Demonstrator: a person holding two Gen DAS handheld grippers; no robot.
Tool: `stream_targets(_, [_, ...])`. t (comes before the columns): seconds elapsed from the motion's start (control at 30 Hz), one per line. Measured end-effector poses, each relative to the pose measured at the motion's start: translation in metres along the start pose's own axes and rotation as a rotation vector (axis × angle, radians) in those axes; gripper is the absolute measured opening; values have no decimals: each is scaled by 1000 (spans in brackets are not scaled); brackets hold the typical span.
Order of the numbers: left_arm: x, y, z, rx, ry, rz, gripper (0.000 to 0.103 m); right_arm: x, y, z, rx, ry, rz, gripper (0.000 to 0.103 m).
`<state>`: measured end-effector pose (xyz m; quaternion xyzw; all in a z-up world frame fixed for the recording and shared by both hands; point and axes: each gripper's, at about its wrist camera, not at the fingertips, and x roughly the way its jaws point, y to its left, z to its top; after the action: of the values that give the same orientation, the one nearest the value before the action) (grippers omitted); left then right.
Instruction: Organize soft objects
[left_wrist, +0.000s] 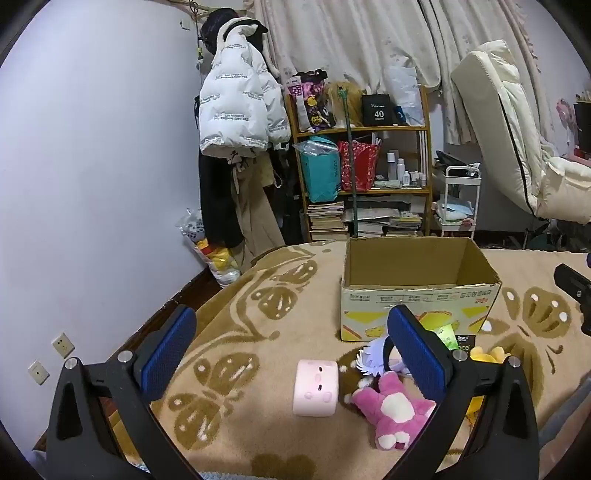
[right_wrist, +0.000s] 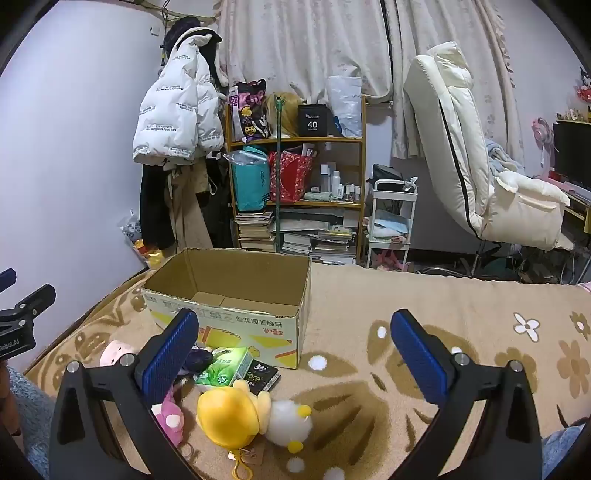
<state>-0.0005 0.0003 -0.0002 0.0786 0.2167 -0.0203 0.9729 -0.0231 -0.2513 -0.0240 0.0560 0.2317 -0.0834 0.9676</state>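
An open cardboard box (left_wrist: 417, 295) stands on the tan patterned blanket; it also shows in the right wrist view (right_wrist: 229, 317) and looks empty. In front of it lie a pink block-shaped plush (left_wrist: 316, 387), a pink bear plush (left_wrist: 391, 410), a purple-white plush (left_wrist: 373, 356), a yellow and white duck plush (right_wrist: 240, 413), a green tissue pack (right_wrist: 225, 367) and a black pack (right_wrist: 260, 376). My left gripper (left_wrist: 291, 343) is open above the pink block plush. My right gripper (right_wrist: 295, 347) is open above the duck plush. Both are empty.
The blanket (right_wrist: 424, 317) covers a bed. Behind it stand a wooden shelf (left_wrist: 365, 162) with bags and books, a coat rack with a white puffer jacket (left_wrist: 236, 99), a white cart (right_wrist: 389, 221) and a cream recliner chair (right_wrist: 476, 166).
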Motion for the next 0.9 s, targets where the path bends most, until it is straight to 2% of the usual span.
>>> stream_targets(0.2, [3, 4, -1, -6, 22, 1, 102, 0, 0, 0, 1, -3, -7, 103])
stream_targets(0.5, [3, -9, -4, 14, 11, 4, 102, 0, -2, 0, 2, -3, 2, 103])
stream_targets(0.9, [4, -4, -3, 12, 13, 2, 102, 1, 0, 0, -5, -3, -3, 103])
